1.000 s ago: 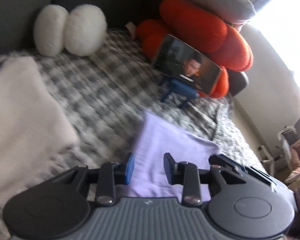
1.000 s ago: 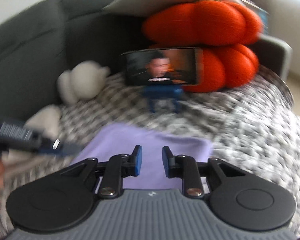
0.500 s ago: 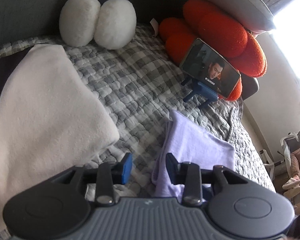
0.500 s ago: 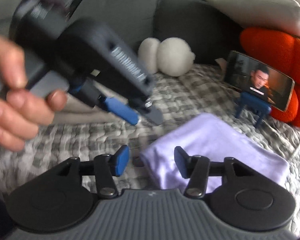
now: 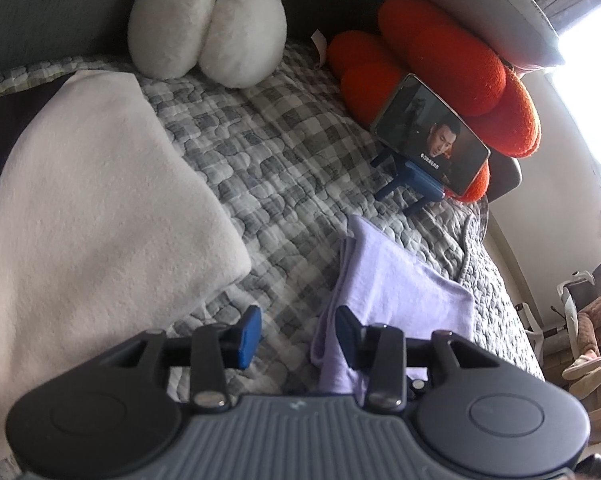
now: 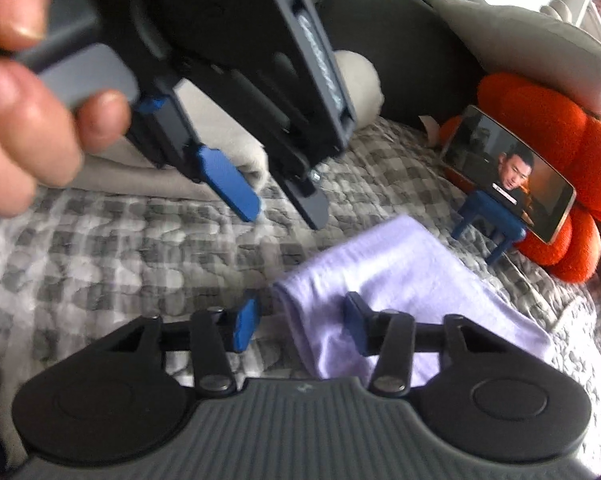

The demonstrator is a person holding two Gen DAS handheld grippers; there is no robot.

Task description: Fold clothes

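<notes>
A folded lilac cloth [image 5: 396, 284] lies flat on the grey checked quilt [image 5: 284, 168]. My left gripper [image 5: 297, 336] hangs open over the cloth's left folded edge, which lies beside the right pad, while the left pad stands over bare quilt. In the right wrist view the lilac cloth [image 6: 400, 276] shows its near corner between the jaws of my right gripper [image 6: 300, 322]. Those jaws are closing, and the left pad is still clear of the fabric. A hand [image 6: 24, 120] holds my left gripper [image 6: 284, 216] high at the upper left, apart from the cloth.
A thick folded cream blanket [image 5: 100, 220] lies left of the cloth. Behind it sit two white plush balls [image 5: 208, 48]. An orange cushion [image 5: 452, 64] backs a phone [image 5: 432, 136] on a blue stand. The quilt's edge [image 5: 500, 288] drops off at the right.
The left gripper slid left off the lilac cloth to its left edge and its jaws widened. The right gripper swung left and rolled to the cloth's near corner; the left gripper now fills its upper left.
</notes>
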